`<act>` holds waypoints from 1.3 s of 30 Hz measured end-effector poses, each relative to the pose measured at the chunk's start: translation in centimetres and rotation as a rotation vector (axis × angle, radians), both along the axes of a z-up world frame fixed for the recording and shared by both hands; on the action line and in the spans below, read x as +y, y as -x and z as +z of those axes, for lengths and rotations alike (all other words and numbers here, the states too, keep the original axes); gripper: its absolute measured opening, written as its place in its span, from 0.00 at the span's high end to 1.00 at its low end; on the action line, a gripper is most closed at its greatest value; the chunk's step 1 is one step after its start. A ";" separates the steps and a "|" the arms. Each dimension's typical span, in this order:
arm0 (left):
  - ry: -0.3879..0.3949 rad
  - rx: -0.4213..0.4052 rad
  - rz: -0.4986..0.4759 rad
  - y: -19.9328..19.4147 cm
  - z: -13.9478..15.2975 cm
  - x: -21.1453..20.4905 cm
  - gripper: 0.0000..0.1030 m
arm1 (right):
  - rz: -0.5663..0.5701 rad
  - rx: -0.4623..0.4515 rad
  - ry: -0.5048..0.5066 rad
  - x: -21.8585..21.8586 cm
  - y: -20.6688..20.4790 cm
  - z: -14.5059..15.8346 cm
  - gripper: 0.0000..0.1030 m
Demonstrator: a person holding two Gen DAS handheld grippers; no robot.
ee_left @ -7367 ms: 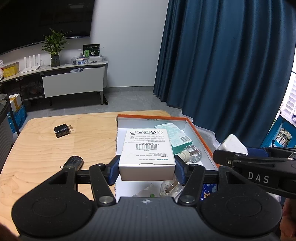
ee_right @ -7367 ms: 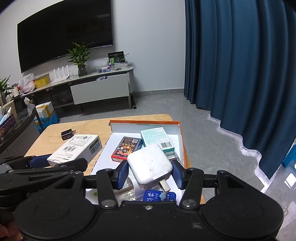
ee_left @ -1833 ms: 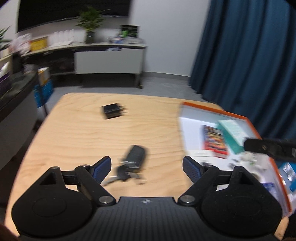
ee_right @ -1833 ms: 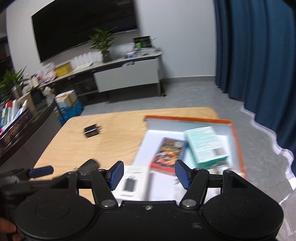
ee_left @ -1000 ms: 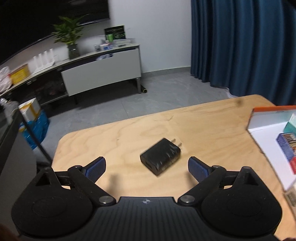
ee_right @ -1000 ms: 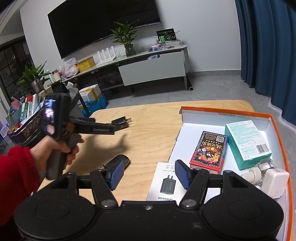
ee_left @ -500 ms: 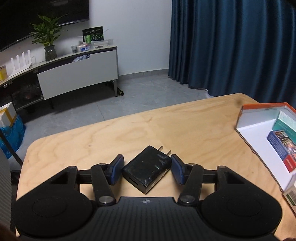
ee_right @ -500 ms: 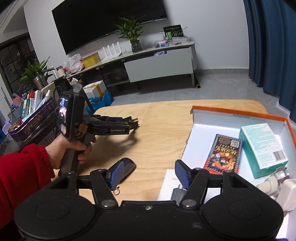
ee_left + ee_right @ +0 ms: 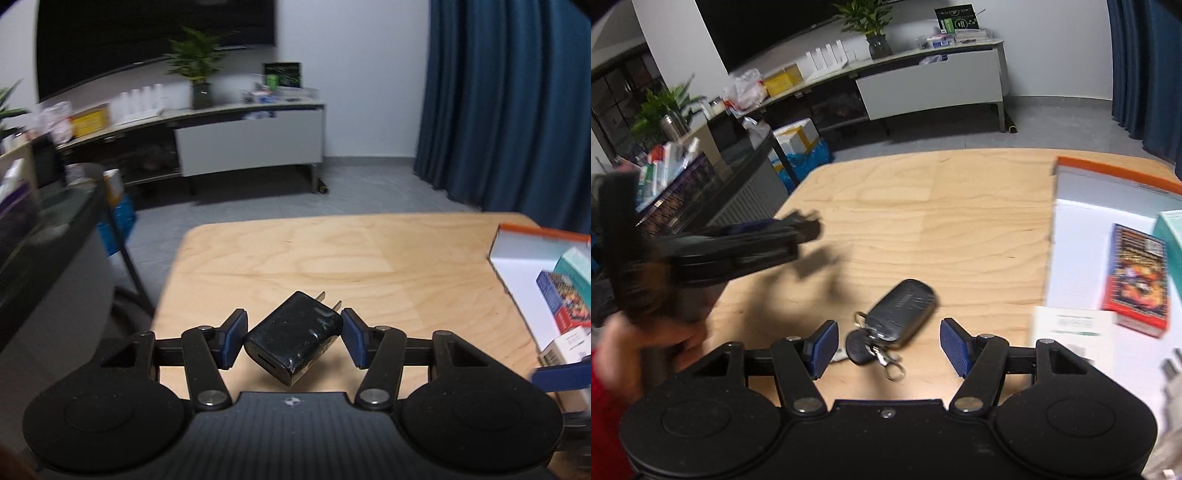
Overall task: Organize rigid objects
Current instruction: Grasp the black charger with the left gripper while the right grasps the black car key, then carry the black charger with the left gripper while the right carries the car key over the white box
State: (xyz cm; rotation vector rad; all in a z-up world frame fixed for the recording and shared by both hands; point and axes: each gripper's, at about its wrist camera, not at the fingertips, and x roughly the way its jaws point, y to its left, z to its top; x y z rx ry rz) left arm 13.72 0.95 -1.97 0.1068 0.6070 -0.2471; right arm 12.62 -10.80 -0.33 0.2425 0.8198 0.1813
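Observation:
My left gripper (image 9: 292,341) is shut on a black plug adapter (image 9: 293,341), its prongs pointing away, held just above the wooden table (image 9: 332,254). In the right wrist view that left gripper (image 9: 798,229) appears blurred at the left, held by a hand (image 9: 646,332) in a red sleeve. My right gripper (image 9: 888,345) stands open over a black key fob with keys (image 9: 892,319) lying on the table between its blue pads, untouched. The orange-rimmed white box (image 9: 532,230) sits at the right, also seen as the box (image 9: 1108,173) in the right wrist view.
Inside the box lie a colourful card pack (image 9: 1137,280), a teal carton (image 9: 576,266) and a white adapter box (image 9: 1075,325). A dark side table (image 9: 48,236) stands left of the table. A TV console (image 9: 251,136) and blue curtains (image 9: 517,110) are beyond.
My left gripper closed on the black adapter and lifted it off the table. My right gripper swung left and down from the box to stand over the key fob.

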 end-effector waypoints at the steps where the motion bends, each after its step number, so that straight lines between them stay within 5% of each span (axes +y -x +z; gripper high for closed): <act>1: 0.007 -0.009 0.009 0.5 0.4 0.2 0.46 | -0.019 0.005 0.020 0.8 -0.4 -0.2 0.28; 5: 0.029 -0.036 0.037 1.9 1.5 0.7 0.46 | -0.083 0.046 0.085 3.2 -1.8 -1.3 0.32; 8: 0.052 -0.041 0.049 2.3 1.6 0.8 0.46 | -0.103 0.011 0.151 4.4 -1.9 -1.9 0.54; 14: 0.094 -0.041 0.079 3.2 1.7 1.5 0.46 | -0.084 -0.077 0.138 3.7 0.2 -1.4 0.56; 24: 0.126 -0.072 0.062 6.7 2.9 0.2 0.46 | -0.079 -0.285 0.150 0.4 6.2 5.2 0.56; 39: 0.152 -0.095 -0.128 12.5 5.9 -9.6 0.46 | -0.267 -0.420 0.245 -7.9 17.3 10.1 0.56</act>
